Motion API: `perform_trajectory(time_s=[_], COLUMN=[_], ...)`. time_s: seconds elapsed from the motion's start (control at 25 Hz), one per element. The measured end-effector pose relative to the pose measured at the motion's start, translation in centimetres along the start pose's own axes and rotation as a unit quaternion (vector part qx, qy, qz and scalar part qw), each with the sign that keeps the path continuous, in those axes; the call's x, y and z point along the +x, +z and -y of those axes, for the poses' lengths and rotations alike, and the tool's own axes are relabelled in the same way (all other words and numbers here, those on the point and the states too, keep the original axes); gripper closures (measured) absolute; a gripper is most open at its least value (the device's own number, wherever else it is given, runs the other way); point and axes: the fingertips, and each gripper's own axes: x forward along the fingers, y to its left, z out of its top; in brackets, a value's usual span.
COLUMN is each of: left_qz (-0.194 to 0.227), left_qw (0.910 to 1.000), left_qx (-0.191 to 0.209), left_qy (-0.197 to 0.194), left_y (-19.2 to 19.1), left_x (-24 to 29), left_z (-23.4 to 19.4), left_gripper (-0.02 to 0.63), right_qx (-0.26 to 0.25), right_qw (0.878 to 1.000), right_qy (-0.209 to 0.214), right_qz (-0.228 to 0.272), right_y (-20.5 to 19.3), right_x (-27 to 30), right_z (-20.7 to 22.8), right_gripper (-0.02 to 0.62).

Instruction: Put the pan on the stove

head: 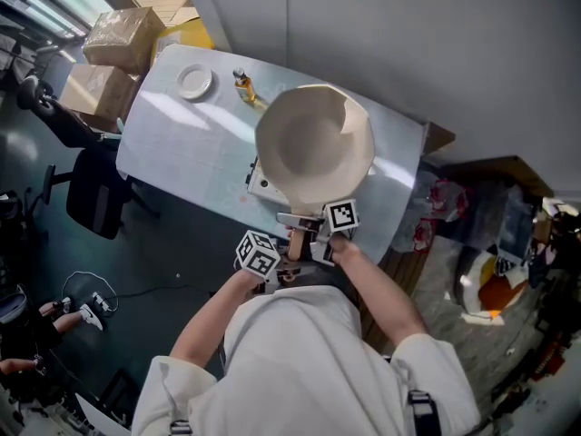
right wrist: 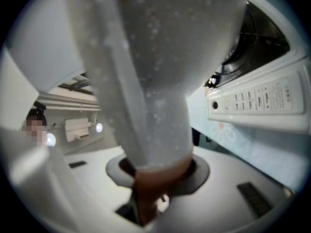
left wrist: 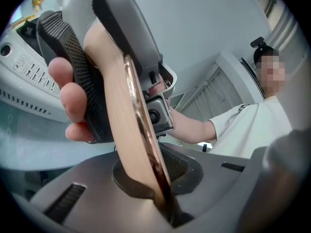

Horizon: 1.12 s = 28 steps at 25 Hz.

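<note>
Gripping the tip of the wooden handle (left wrist: 121,110), the left claw (left wrist: 165,212) has its jaws pinched almost together on the thin edge of the wood. The right claw (right wrist: 150,198) holds the same handle farther up, its jaws partway apart and pressed on the spot where brown wood meets the speckled grey neck. In the head view both claws sit close together at the near end of the handle (head: 295,243), left claw (head: 283,269) just behind right claw (head: 316,236).

The pan (head: 313,143) reaches out from them over the white stove (head: 263,184), covering most of it. Its bowl shows only a plain cream inside. Whether its base rests on the stove I cannot tell.

The stove stands on a pale table (head: 191,153). Toward the far end lie a small white plate (head: 194,82) and, beside it, a little bottle (head: 243,86) with amber liquid inside. Beyond the table's far corner stand wrapped cardboard boxes (head: 123,36).
</note>
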Motion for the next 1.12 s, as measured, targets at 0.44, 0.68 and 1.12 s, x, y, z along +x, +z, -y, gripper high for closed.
perform_trajectory(time_s=[0.44,0.68,1.12], left_qz=[-0.014,-0.015,-0.022], left_qw=[0.9998,0.9997,0.9994], left_qx=[0.001,-0.008,-0.02], left_qy=[-0.013,-0.018,-0.018], left_y=[0.1,0.4,0.5], left_x=[-1.5,-2.6,-3.8], left_z=[-2.1,-2.7,-4.0], left_gripper=[0.578,0.575,0.574], right_qx=[0.007,0.027,0.035], right_qw=[1.0,0.999,0.999], right_qy=[-0.006,-0.008,-0.007], right_qz=[0.013,0.032,0.039], right_y=[1.4,2.0,2.7], right_x=[1.2,2.0,3.1], right_z=[1.6,2.8,4.1], right_gripper=[0.46,0.46,0.459])
